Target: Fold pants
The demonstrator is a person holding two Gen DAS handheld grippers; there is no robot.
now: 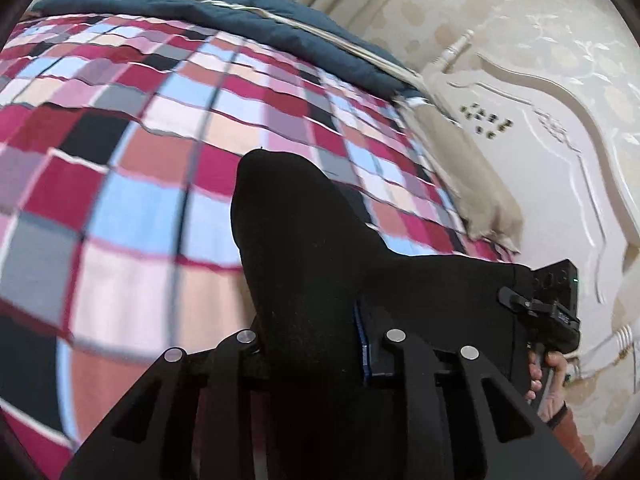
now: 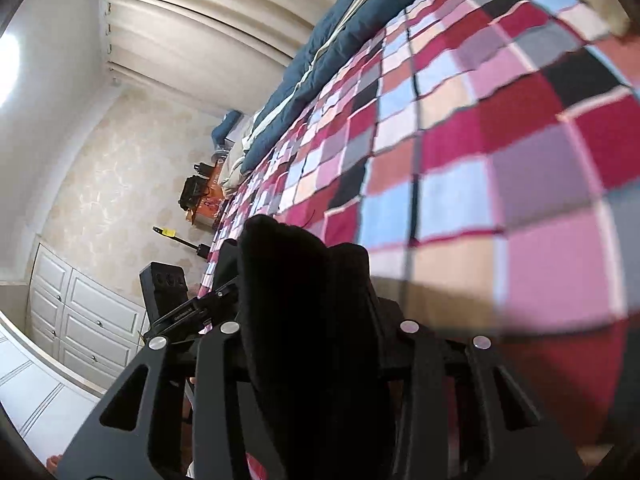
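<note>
L gripper (image 1: pixel 316 344): fingers pinched on black pants (image 1: pixel 304 248); fabric bunches up betw. them, stands above the jaws.
R gripper (image 2: pixel 316 344): likewise clamped on pants (image 2: pixel 304 280); cloth fills the gap.
Pants: held off the bed betw. both grippers, stretched across to the R unit (image 1: pixel 556 300) near bed's right edge.
Bed: checkered blanket (image 1: pixel 160 160), mostly bare in front of the grippers.
Far edge: dark blue duvet (image 1: pixel 240 12) heaped along it; beige pillow (image 1: pixel 464 176) at headboard (image 1: pixel 560 152) end.
Beyond bed foot: white cabinet (image 2: pixel 84 312); orange box (image 2: pixel 208 204), contents unclear.
Blur: strong, both views.
</note>
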